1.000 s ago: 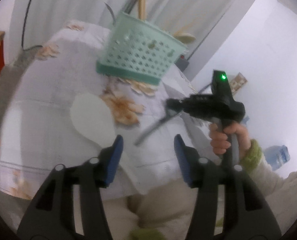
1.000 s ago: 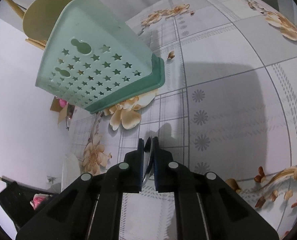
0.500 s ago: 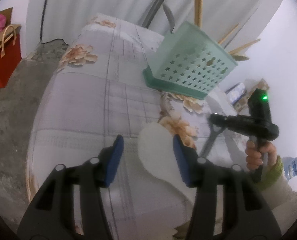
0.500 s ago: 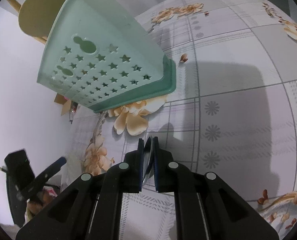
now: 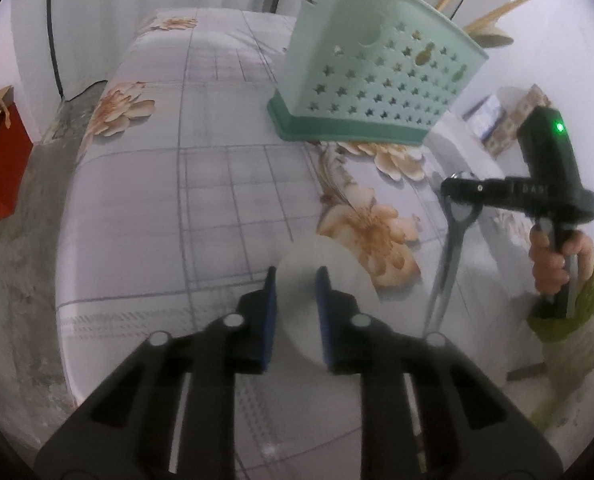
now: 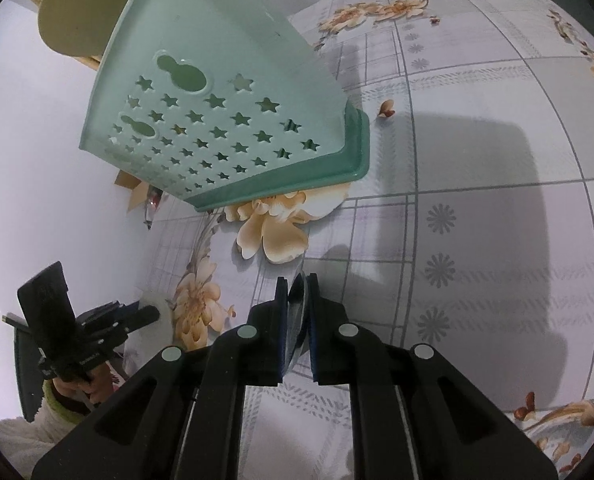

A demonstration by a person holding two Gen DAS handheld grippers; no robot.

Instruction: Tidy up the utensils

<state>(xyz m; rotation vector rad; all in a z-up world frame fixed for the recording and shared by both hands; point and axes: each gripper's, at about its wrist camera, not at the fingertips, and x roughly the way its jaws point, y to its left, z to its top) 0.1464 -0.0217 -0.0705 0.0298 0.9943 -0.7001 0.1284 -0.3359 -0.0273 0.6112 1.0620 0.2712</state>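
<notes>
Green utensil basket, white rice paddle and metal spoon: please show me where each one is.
green utensil basket [image 5: 377,80], left wrist view, on its star-holed side wall.
white rice paddle [image 5: 343,264], left wrist view, on the blade beyond the left claw.
metal spoon [image 5: 447,264], left wrist view, on the handle hanging from the right claw.

left wrist: looks across table [image 5: 225,184] toward basket [image 5: 377,76] | right wrist: close, opposite side | shared: basket, table
</notes>
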